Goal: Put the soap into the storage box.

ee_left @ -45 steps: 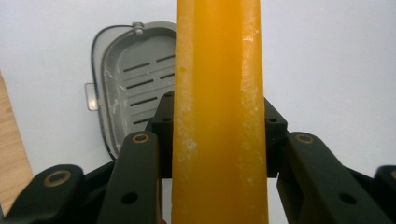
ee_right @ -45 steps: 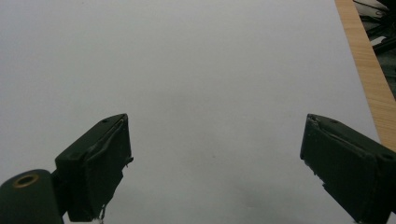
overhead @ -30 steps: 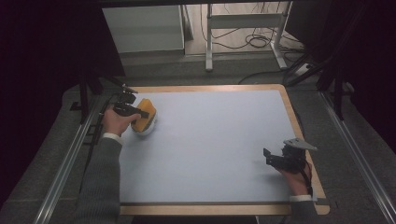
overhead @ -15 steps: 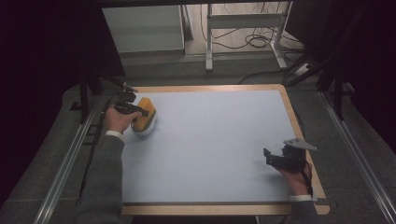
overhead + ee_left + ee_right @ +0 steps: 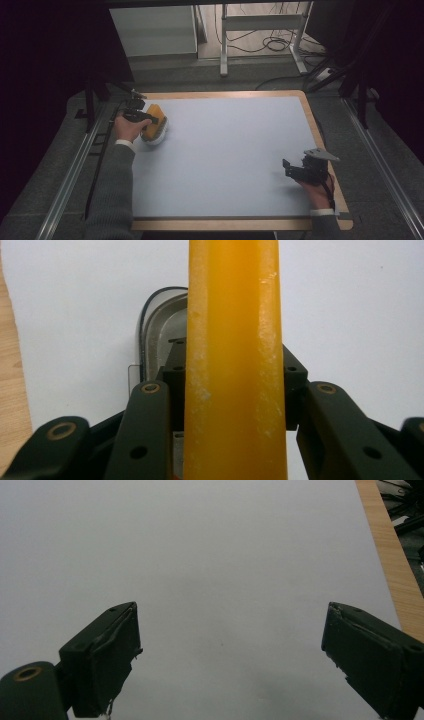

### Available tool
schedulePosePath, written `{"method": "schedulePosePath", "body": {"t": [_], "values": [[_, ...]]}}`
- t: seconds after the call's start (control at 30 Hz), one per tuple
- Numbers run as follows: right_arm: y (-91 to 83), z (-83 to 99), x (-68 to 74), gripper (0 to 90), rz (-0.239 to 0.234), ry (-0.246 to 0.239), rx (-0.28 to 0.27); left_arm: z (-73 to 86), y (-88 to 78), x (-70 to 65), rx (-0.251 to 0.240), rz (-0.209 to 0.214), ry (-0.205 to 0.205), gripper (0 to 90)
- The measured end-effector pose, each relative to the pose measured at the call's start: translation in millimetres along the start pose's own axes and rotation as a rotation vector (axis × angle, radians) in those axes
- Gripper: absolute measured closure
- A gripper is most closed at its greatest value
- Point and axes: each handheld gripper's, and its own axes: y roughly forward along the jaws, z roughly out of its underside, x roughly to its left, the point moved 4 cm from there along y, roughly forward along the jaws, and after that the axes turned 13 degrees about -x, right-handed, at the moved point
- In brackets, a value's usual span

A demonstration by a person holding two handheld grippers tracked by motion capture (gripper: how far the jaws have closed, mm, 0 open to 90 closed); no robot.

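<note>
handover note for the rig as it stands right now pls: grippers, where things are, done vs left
Left gripper: shut on the orange block, jaws clamped on both its sides, at the far left of the white mat.
A shallow metal dish lies on the mat directly under the block; whether they touch cannot be told.
Right gripper: open, empty, jaws wide over bare mat near the wooden table edge at the near right.
Done: block gripped.
Left: probably setting or lifting the block at the dish, then letting go; the right gripper has taken no part yet.
</note>
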Motion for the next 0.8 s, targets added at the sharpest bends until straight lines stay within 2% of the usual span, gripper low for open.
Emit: {"method": "schedulePosePath", "body": {"t": [0.2,0.4,0.7,0.8], "values": [[0.3,0.4,-0.4,8.5,0.001,-0.003,0.001,3.8,1.7,2.7,0.004,-0.016,-0.006,61.0],[0.2,0.1,-0.2,8.5,0.002,-0.001,-0.001,6.8,4.3,4.8,0.006,-0.015,-0.023,60.9],[0.5,0.4,-0.1,8.5,0.0,-0.003,0.001,10.8,9.7,6.1,0.019,-0.021,-0.022,60.8],[0.6,0.6,-0.1,8.5,0.0,-0.003,0.002,10.0,8.5,6.6,-0.016,-0.012,-0.037,60.0]]}}
